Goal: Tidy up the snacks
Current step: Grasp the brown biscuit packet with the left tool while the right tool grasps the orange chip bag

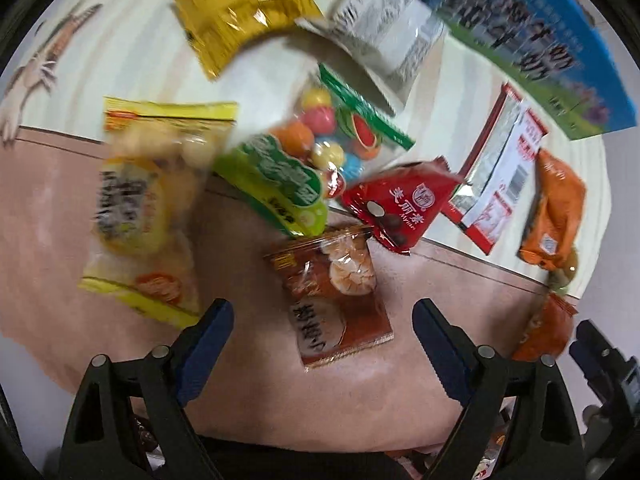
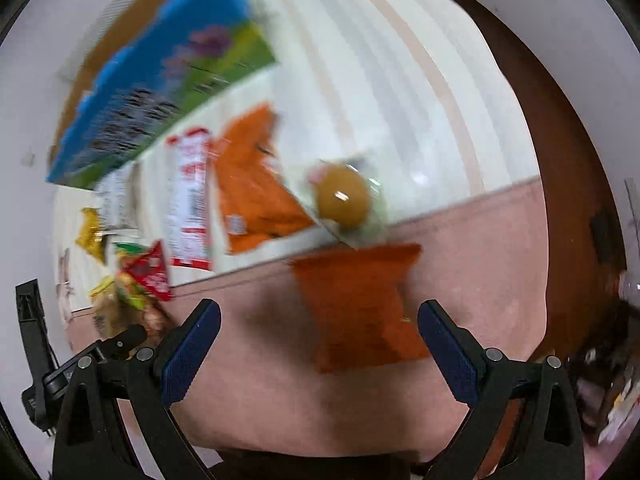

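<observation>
- the left gripper [image 1: 323, 322] points steeply down at the counter [image 1: 248, 396], its blue-padded jaws spread wide with nothing pinched between them.
- a brown snack packet [image 1: 334, 300] with a pale round picture lies flat on the pink part of the cloth, in line with the gap between the left jaws but farther out than their tips.
- just beyond it lie a red triangular packet [image 1: 394, 208] and a green packet [image 1: 276, 184], the green one overlapping a clear bag of coloured balls [image 1: 328, 140].
- to the left, a yellow packet [image 1: 148, 204] sits blurred, straddling the line between pink and striped cloth.
- farther out on the striped cloth: a mustard-yellow packet [image 1: 244, 12], a white printed packet [image 1: 380, 28], a red-and-white sachet [image 1: 500, 168] and an orange packet [image 1: 558, 208].
- a blue and green carton [image 1: 552, 48] stands along the far edge.
- the right gripper [image 2: 319, 324] also points down, jaws spread wide and holding nothing.
- an orange-red packet [image 2: 360, 304] lies on the pink cloth between and just beyond the right jaws, heavily blurred.
- beyond it a clear wrapper with a round brown item [image 2: 343, 196] lies beside another orange packet [image 2: 252, 184].
- the left gripper's black frame shows at the lower left of the right wrist view.
</observation>
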